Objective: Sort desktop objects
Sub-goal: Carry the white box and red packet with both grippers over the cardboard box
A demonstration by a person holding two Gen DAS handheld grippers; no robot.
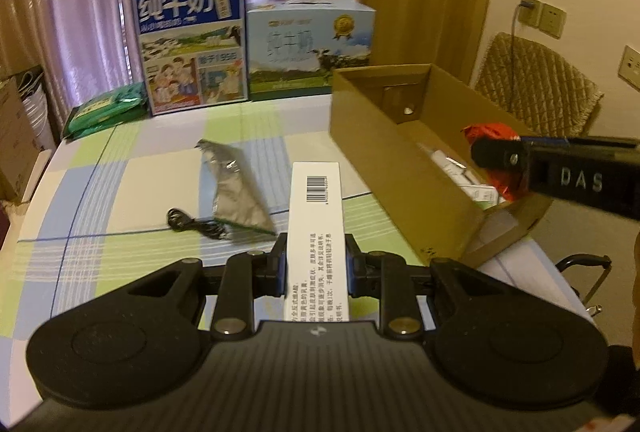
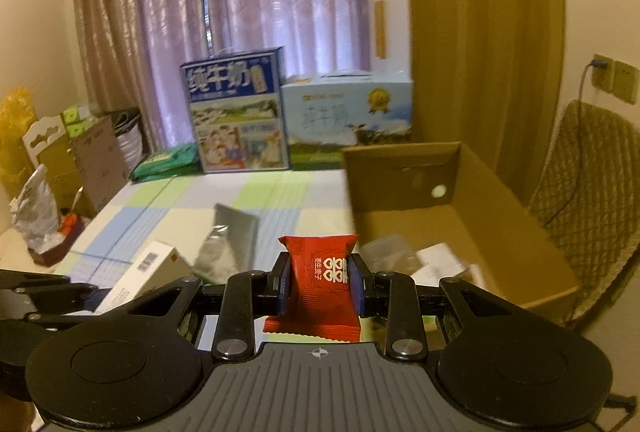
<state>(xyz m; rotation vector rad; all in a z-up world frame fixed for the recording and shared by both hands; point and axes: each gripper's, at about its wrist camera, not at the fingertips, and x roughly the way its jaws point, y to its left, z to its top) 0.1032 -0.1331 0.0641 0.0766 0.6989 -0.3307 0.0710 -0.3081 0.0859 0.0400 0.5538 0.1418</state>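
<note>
Left gripper (image 1: 318, 264): both fingers closed against the long sides of a white carton (image 1: 316, 228), a slim printed box with a barcode near its far end. The carton is held lengthwise, pointing away from the camera, above the checked tablecloth (image 1: 120, 183).

Right gripper (image 2: 322, 282): blue-padded fingers clamped on a red sachet (image 2: 320, 284) with white characters on its face. In the left wrist view this gripper reaches in from the right, the sachet at its tip over the near end of the cardboard box (image 1: 380, 151).

Cardboard box: open-topped, brown, standing on the right part of the table. Contents: several pale packets (image 2: 440, 264) on its floor; blurred, so their kind cannot be told.

On the cloth, left of the white carton: a crumpled silver foil pouch (image 1: 236, 191), lying flat, with a small coil of black cord (image 1: 192, 224) just beside its near corner.

Far edge of the table: a dark blue milk carton case (image 1: 192, 43) standing upright; a light blue milk case (image 1: 308, 47) just beside it on the right; green packets (image 1: 104, 109) stacked to the left.

Beyond the box: a quilted chair back (image 1: 536, 83).
</note>
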